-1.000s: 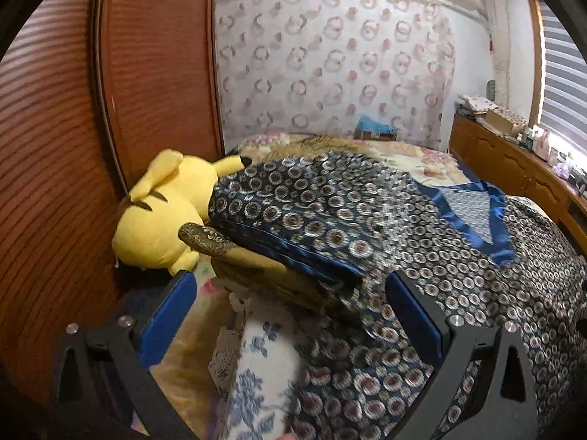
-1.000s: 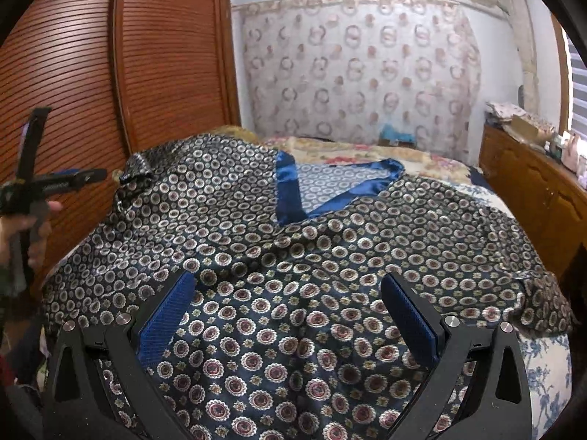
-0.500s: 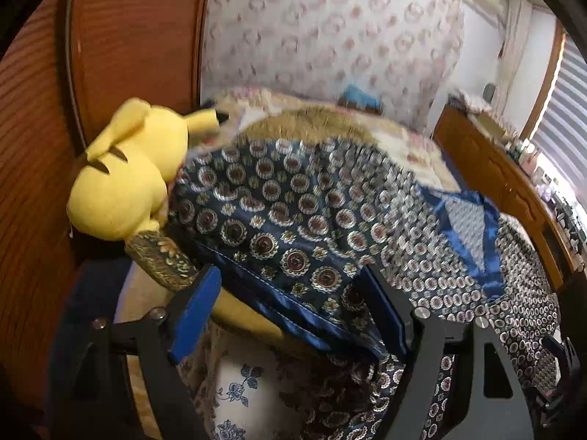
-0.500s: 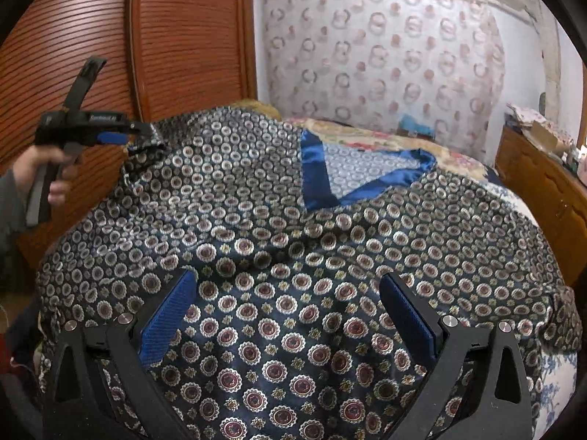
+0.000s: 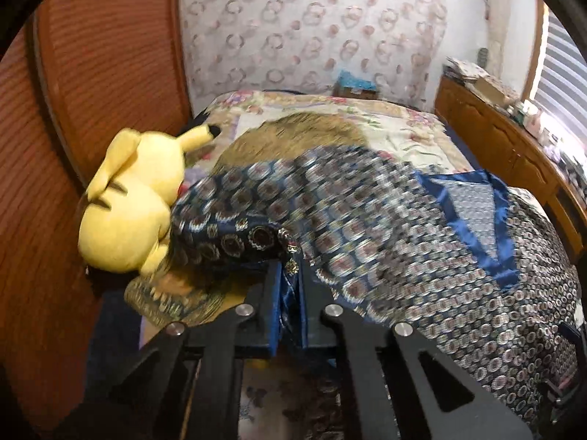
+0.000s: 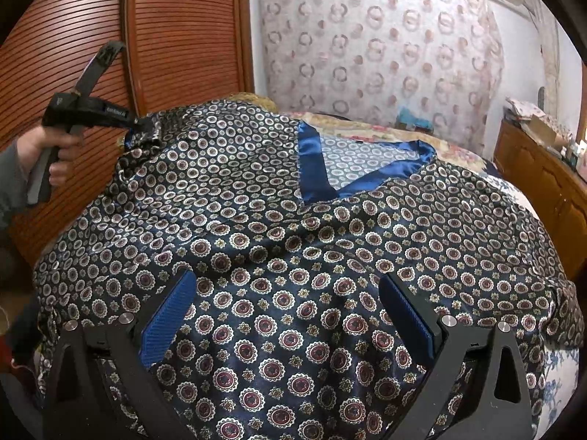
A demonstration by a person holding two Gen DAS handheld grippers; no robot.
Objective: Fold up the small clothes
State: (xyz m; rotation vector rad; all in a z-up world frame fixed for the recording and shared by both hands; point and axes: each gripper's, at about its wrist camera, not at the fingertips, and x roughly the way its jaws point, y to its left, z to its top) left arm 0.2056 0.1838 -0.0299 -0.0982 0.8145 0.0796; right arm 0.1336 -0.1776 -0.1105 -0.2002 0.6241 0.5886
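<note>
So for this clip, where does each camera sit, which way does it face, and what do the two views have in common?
Left wrist: on the left gripper, looking down along its fingers across the bed toward the curtain; its jaws have just been closing and pinch the patterned garment edge, beside a yellow plush toy.
Right wrist: on the right gripper, jaws open above the garment; the person's hand holding the left gripper shows at left.
Shared: the garment, its blue V-neck trim, the curtain, the wooden wardrobe.

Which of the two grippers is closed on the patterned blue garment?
The left gripper: its jaws have just closed on the sleeve edge of the garment, beside the yellow plush toy. The right gripper is open above the cloth.
</note>
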